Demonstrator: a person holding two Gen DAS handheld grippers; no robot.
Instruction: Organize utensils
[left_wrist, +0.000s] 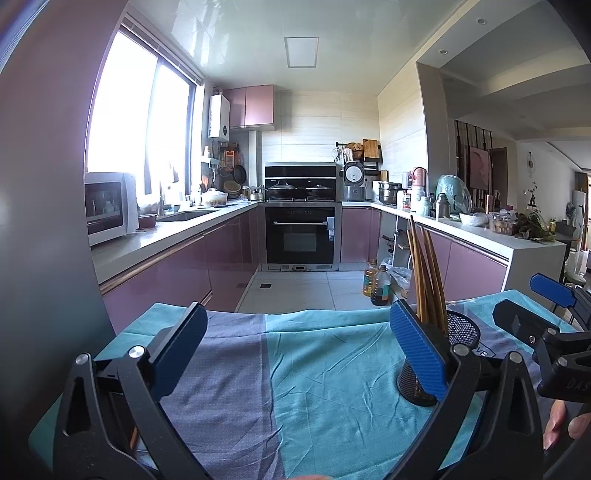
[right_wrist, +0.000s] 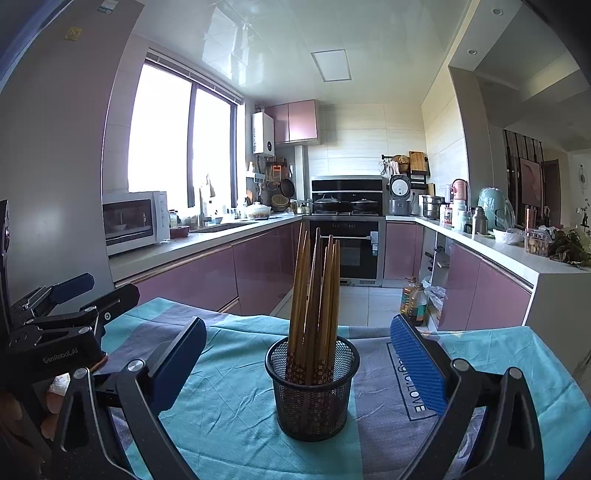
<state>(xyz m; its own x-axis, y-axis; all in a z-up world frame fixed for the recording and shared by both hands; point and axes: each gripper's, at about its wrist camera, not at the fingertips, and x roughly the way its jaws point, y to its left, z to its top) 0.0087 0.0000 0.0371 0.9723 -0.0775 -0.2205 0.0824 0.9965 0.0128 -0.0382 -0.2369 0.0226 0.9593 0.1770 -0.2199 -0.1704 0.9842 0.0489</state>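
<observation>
A black mesh holder (right_wrist: 312, 387) stands upright on the cloth-covered bench (right_wrist: 229, 417), with a bundle of wooden chopsticks (right_wrist: 316, 295) standing in it. The right claw (right_wrist: 297, 373) gapes wide on either side of the holder, gripping nothing; the left claw (left_wrist: 295, 354), to the holder's left, is equally wide and empty. The chopsticks look light, stiff and smooth, likely slippery, so pinch them mid-shaft above the holder's rim.

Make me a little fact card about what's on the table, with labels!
table cover: teal and grey cloth
holder: black mesh cup, standing upright on the cloth
inside holder: wooden chopsticks, standing with their ends fanned out
left gripper: open, holding nothing, the cup is by its right finger
right gripper: open, the cup sits between its fingers, not touched
loose utensils on cloth: none in view
</observation>
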